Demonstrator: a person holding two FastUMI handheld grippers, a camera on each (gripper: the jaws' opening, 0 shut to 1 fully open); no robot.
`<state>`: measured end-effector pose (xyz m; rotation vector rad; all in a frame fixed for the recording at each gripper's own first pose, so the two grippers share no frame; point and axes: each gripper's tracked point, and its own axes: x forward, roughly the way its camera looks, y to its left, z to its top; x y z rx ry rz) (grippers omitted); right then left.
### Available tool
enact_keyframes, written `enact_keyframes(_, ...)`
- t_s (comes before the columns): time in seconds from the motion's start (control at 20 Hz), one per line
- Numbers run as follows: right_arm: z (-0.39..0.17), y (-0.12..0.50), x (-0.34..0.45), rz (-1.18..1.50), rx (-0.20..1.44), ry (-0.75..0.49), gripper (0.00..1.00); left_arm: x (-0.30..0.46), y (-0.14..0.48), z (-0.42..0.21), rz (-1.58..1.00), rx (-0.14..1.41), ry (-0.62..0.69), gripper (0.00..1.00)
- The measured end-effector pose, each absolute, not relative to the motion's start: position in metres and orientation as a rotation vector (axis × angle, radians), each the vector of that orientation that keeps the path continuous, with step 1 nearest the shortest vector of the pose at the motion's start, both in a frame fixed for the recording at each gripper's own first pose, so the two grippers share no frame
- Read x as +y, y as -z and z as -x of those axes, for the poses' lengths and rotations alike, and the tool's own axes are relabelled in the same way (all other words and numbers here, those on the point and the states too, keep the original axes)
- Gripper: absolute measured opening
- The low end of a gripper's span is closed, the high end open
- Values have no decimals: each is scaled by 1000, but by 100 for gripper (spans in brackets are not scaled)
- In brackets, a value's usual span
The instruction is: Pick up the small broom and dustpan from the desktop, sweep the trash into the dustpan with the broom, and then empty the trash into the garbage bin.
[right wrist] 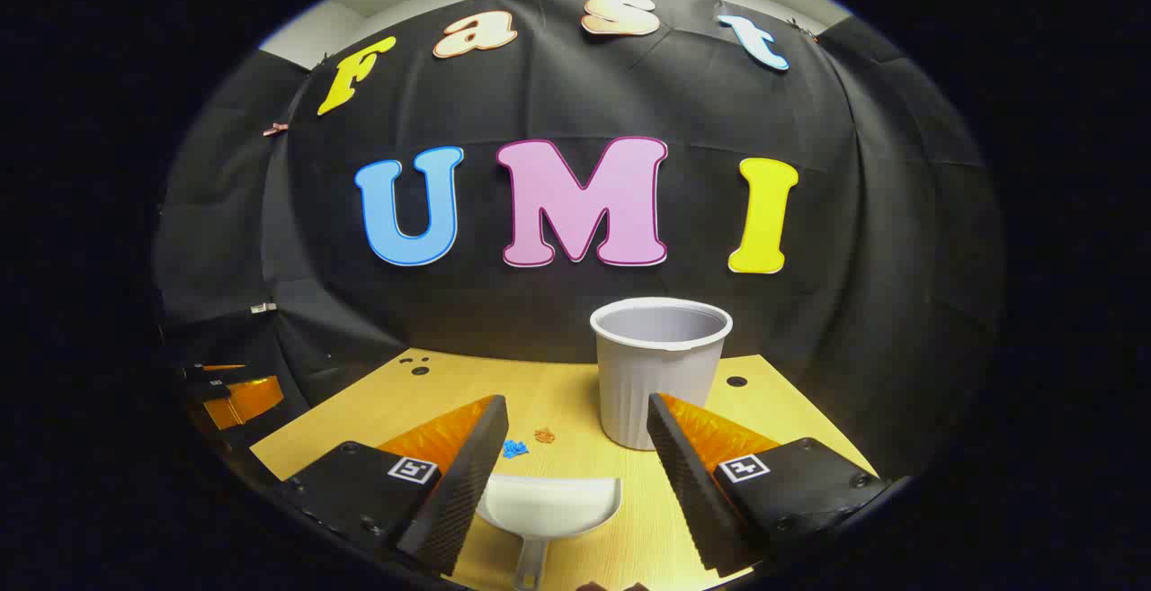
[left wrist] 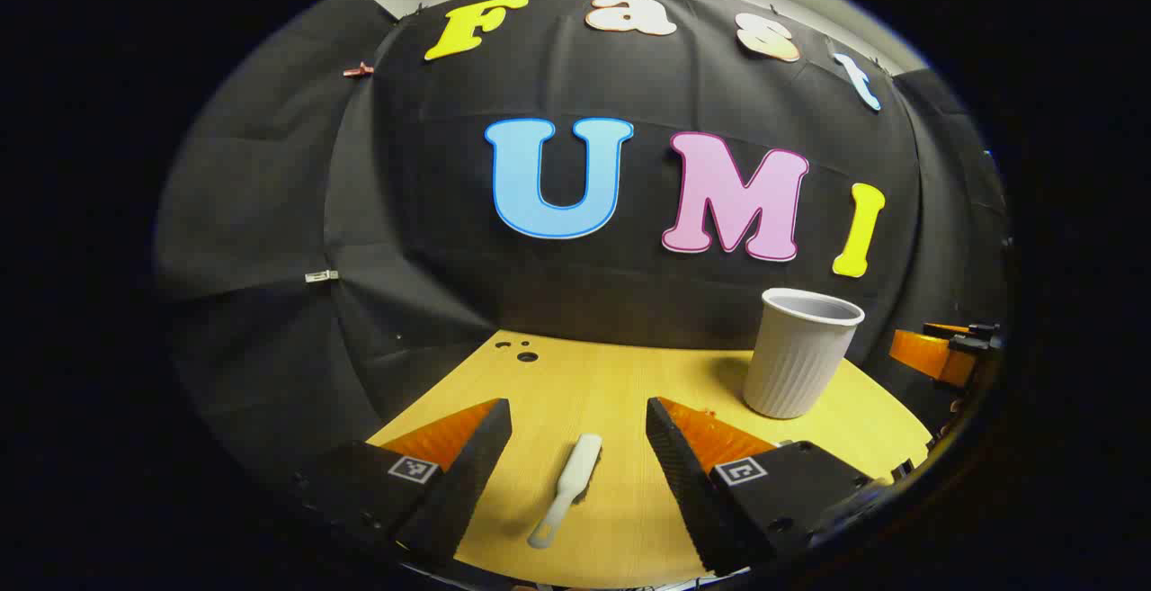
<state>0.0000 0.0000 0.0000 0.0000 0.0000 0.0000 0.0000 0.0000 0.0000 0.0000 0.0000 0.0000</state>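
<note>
In the left gripper view the small white broom (left wrist: 568,488) lies flat on the wooden desktop (left wrist: 611,375), between and just beyond my left gripper (left wrist: 575,434), which stands open over it. In the right gripper view the white dustpan (right wrist: 548,505) rests on the desktop (right wrist: 360,420) with its handle toward me, below my open right gripper (right wrist: 575,434). Small blue (right wrist: 514,449) and orange (right wrist: 544,435) scraps of trash lie just beyond the pan's mouth. The white ribbed garbage bin (right wrist: 659,366) stands upright behind them, also seen as the bin (left wrist: 800,353) at the right.
The other gripper (left wrist: 940,353) shows at the far right edge of the left gripper view, and the other gripper (right wrist: 229,393) at the left edge of the right gripper view. Small holes (left wrist: 527,356) mark the desktop's back. The black cloth wall closes the back.
</note>
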Motion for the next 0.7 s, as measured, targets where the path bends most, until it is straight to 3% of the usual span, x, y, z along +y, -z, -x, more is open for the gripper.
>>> enact_keyframes(0.7, 9, 35, 22, 1, 102, -26, 97, 24, 32, -10, -18, 92, 19, 96)
